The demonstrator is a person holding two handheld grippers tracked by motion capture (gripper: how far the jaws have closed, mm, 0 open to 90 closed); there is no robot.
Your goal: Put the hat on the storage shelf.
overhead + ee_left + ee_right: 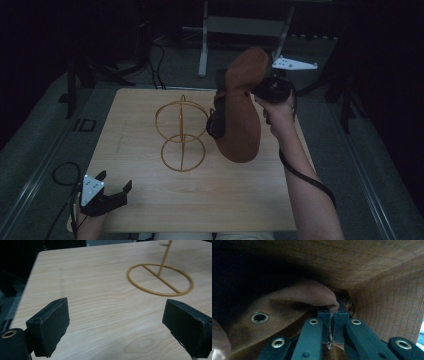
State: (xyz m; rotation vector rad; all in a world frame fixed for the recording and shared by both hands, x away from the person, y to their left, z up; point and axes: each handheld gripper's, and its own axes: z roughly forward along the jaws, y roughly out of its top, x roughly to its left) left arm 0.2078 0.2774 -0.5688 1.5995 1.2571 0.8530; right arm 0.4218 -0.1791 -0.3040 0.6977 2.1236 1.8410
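A brown cloth hat (240,115) hangs in the air over the right half of the wooden table (165,205), brim toward the front. My right gripper (260,92) holds it from the right, near the crown. In the right gripper view the jaws are pinched together (333,315) on a fold of the hat's fabric (374,277), next to a metal eyelet (259,317). A gold wire hat stand (181,135) rests on the table just left of the hat; its base ring (153,272) lies flat. My left gripper (116,181) hovers open and holding nothing (117,320) at the front left corner.
The table's left edge (32,270) drops off to dark floor. A black cable loop (65,175) lies on the floor by the front left corner. A grey desk frame (240,25) stands beyond the far edge.
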